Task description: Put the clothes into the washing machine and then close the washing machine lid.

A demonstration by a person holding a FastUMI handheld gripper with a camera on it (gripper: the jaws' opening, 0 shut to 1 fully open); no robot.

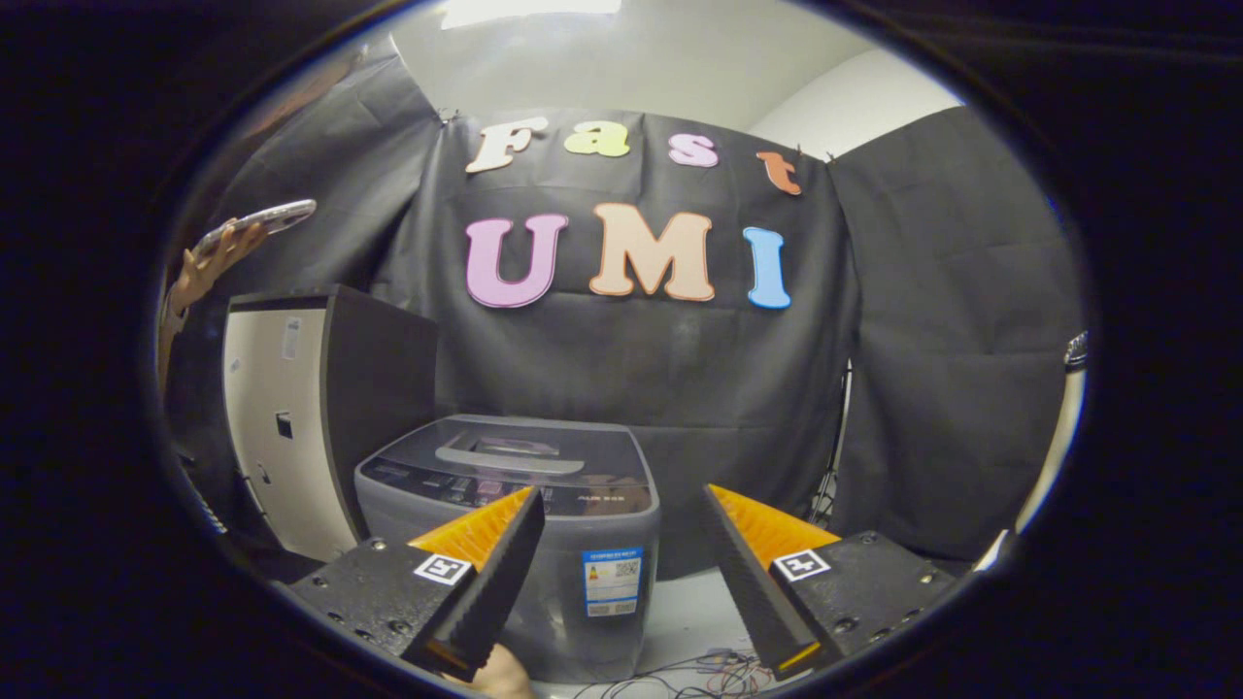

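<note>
Fingers of the gripper [621, 505] stand wide apart, holding nothing, with the washing machine [510, 524] just beyond them, its smooth, glossy lid [515, 451] lying flat and shut. Clothes cannot be made out. The lid's slick plastic could slip off ridged pads; loose cables [680, 670] beside the boxy tub might snag.

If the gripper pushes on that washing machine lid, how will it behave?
The lid looks rigid and smooth, so the fingers may slip. It lies flat, closed. The washing machine looks bulky, unlikely to tip. The gripper is open.
</note>
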